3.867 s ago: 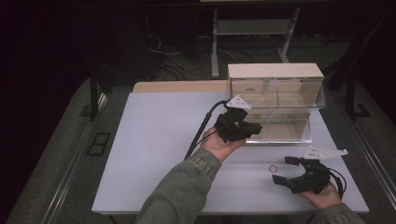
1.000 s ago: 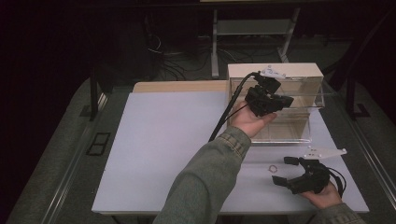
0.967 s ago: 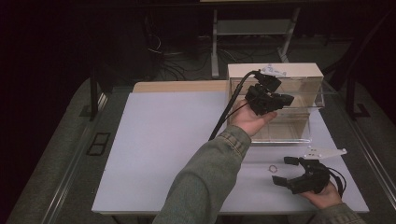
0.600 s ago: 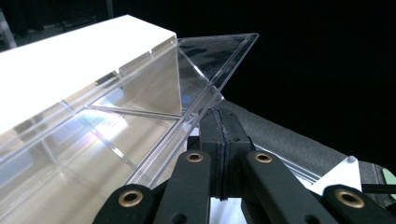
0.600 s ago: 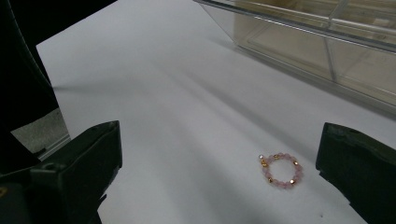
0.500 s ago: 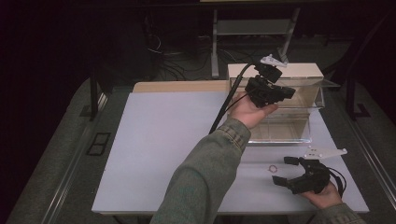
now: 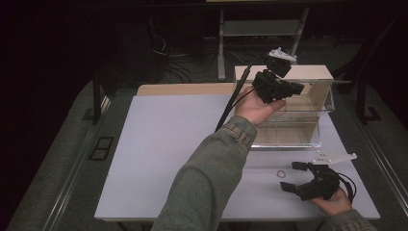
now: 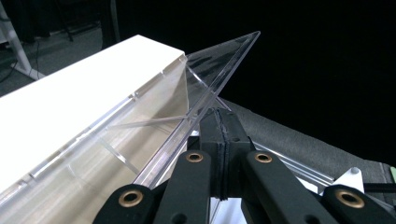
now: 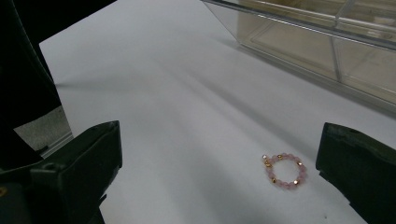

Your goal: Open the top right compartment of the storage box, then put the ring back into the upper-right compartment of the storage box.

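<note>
So on my end I count one clear acrylic box [image 7: 308, 122], one little bead bracelet [image 9: 284, 171] and two tools. The box sits at the far right corner of the white surface [image 7: 168, 144], with a pale wooden back and a see-through lid [image 8: 219, 74]. My left tool [image 7: 288, 89] has its jaws squeezed together on the edge of that lid, holding it up at a tilt above the box, up near the far edge. My right tool [image 7: 294, 177] is down by the near right corner with its jaws wide apart and nothing in them. The bracelet, pink beads with a few gold ones, lies flat on the surface between those jaws, closer to one of them, touching neither. Box front wall is just past it, and my left sleeve [image 7: 207, 178] cuts across the middle of the surface
</note>
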